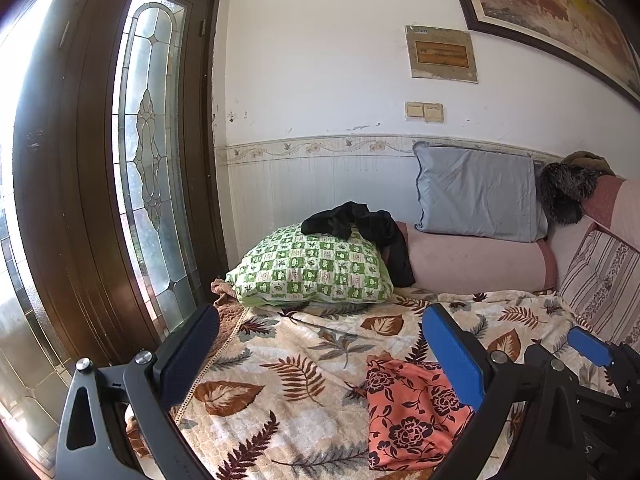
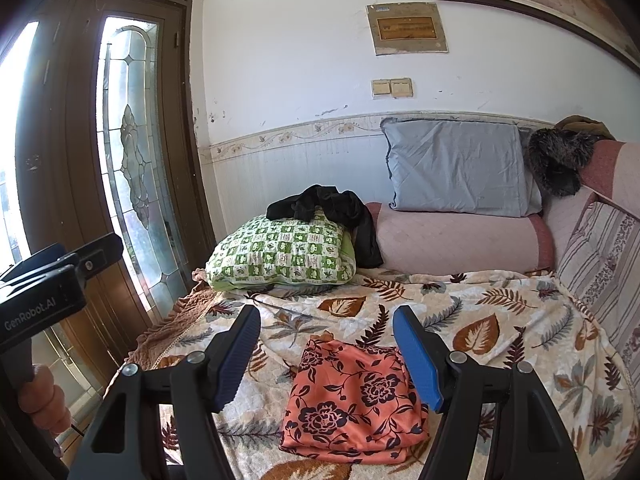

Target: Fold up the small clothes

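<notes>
My fingers [image 2: 236,360] on the right gripper [image 2: 326,354] stand spread wide, pinching nothing; the folded orange floral cloth [image 2: 352,396] lies on the bed below and between them, low in the middle of the right wrist frame, and I cannot tell whether either pad brushes it. The blue pad sits just at the cloth's right edge in the picture, the dark one well off its left side.

My left gripper [image 1: 320,344] is also spread, with nothing between its pads. In its view the same cloth sits at the lower right, partly behind the blue finger [image 1: 456,356], with the tip of my right gripper showing at the right edge. The left gripper's black body appears at the far left of the right wrist frame, with my hand [image 2: 42,400] wrapped round its handle at the lower left.

The cloth rests flat on a cream leaf-print blanket [image 2: 500,320]. Behind it, toward the frame's middle, a green checked pillow [image 2: 280,256] carries a crumpled black garment [image 2: 332,208]. A grey pillow [image 2: 456,168] leans against the wall at the upper right, above a pink bolster [image 2: 452,240]. A brown door with leaded glass [image 2: 128,152] fills the left side.
</notes>
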Available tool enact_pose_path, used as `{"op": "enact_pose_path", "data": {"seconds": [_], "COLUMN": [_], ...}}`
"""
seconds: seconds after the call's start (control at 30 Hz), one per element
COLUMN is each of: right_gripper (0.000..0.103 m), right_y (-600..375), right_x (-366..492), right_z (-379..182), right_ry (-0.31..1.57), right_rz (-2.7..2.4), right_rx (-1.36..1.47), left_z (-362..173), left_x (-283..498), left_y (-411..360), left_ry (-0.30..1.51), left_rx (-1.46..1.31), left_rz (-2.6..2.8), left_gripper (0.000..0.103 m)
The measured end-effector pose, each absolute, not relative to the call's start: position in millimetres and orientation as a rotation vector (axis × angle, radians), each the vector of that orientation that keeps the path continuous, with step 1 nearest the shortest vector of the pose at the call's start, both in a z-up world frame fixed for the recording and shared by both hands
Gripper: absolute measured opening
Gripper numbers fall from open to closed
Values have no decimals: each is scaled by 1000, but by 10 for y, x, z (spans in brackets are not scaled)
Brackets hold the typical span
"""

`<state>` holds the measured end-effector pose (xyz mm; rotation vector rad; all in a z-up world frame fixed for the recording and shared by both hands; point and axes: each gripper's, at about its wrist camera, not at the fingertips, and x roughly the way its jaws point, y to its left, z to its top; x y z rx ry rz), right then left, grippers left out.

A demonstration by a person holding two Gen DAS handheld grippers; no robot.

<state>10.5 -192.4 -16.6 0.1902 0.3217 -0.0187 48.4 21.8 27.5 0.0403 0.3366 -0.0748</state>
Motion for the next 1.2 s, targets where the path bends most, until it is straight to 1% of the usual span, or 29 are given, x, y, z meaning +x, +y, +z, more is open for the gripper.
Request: {"op": "enact_pose_path", "data": {"seconds": [0.33, 0.8, 1.2], "right_gripper": [72, 72, 72], "right_y": [-1900, -1862, -1984], "right_x": [335, 398, 472], "right_z": [-227, -258, -314], "right_ry": [348, 360, 378], "right_rz": [-2, -27, -63], "right_rx": [191, 170, 181], "left_z": [197, 176, 139], "left_x": [710, 789, 914], "left_y": [211, 258, 96], "left_ry": [363, 364, 367], "left_rx": [39, 17, 31], "left_rz": [-70, -92, -137], "left_gripper": [101, 101, 101]}}
